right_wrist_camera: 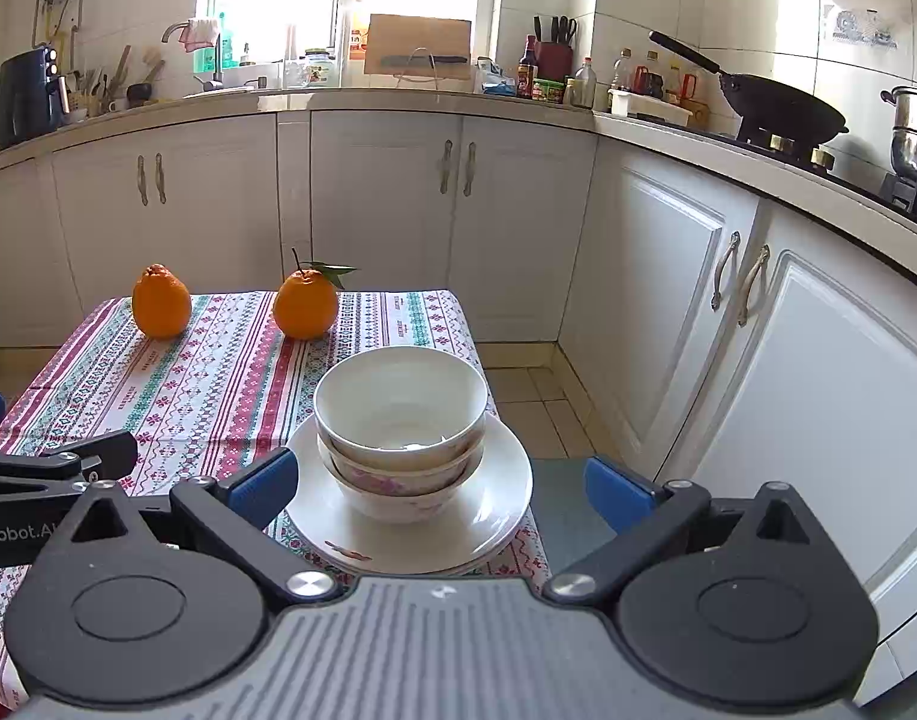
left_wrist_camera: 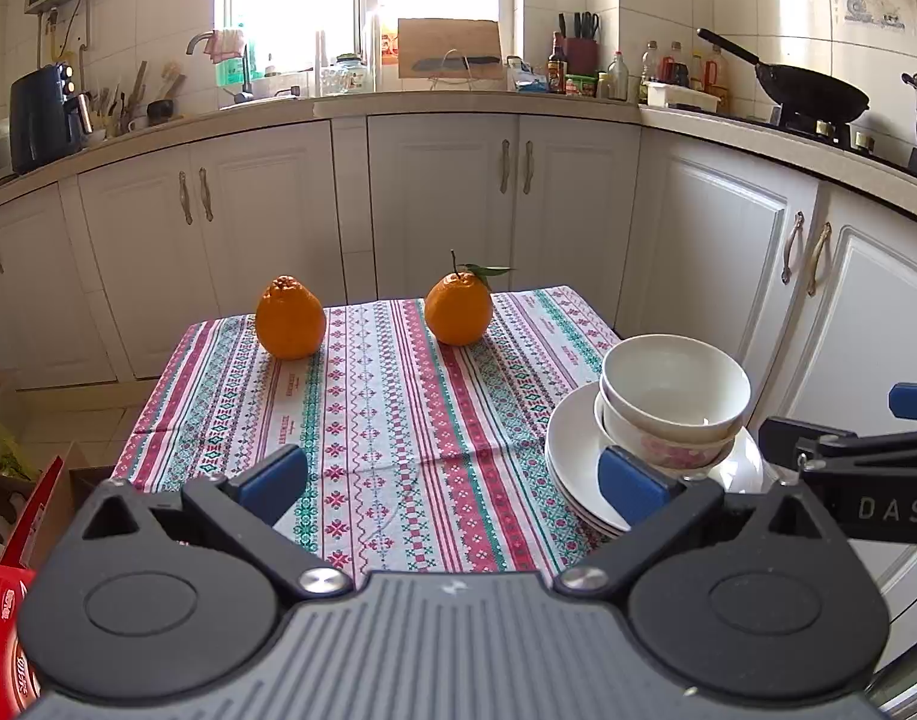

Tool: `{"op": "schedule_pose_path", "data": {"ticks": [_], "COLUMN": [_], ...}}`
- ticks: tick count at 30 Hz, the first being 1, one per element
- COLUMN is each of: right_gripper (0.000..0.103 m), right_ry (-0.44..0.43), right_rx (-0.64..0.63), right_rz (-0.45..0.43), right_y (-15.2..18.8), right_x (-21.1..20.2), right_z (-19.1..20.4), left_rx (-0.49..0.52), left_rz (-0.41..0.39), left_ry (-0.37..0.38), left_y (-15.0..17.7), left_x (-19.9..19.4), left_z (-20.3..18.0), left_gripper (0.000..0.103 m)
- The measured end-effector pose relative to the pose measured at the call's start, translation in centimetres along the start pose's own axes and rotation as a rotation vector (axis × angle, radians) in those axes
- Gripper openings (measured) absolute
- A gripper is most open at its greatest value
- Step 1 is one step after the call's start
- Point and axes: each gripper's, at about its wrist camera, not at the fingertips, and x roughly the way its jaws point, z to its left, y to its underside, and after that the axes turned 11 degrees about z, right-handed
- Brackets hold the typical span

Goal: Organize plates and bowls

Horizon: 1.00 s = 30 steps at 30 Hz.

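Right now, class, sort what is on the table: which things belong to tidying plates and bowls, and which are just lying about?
Belongs to the job:
- stacked bowls
- stacked plates beneath them

Just lying about:
- orange with leaf
- other orange
- patterned tablecloth

Two oranges sit on the striped tablecloth (left_wrist_camera: 398, 420): a plain one (left_wrist_camera: 290, 318) at 10 o'clock and a leafy one (left_wrist_camera: 458, 309) at 12. White cabinets (left_wrist_camera: 446, 204) stand behind. On the counter, an air fryer (left_wrist_camera: 41, 117) sits at 9 o'clock, a cutting board (left_wrist_camera: 449, 48) at 12, a wok (left_wrist_camera: 809, 93) and steel pot (right_wrist_camera: 914, 132) at 2.
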Motion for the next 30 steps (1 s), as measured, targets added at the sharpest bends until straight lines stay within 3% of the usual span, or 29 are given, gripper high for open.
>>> {"op": "schedule_pose_path", "data": {"ticks": [30], "right_gripper": [0.103], "right_ry": [0.018], "right_rx": [-0.006], "right_rz": [-0.008], "right_y": [-0.04], "right_x": [-0.29], "right_z": [0.13], "left_rx": [-0.010], "left_rz": [0.003], "left_ry": [0.006], "left_y": [-0.04], "left_x": [-0.19], "left_z": [0.19], "left_gripper": [0.102]}}
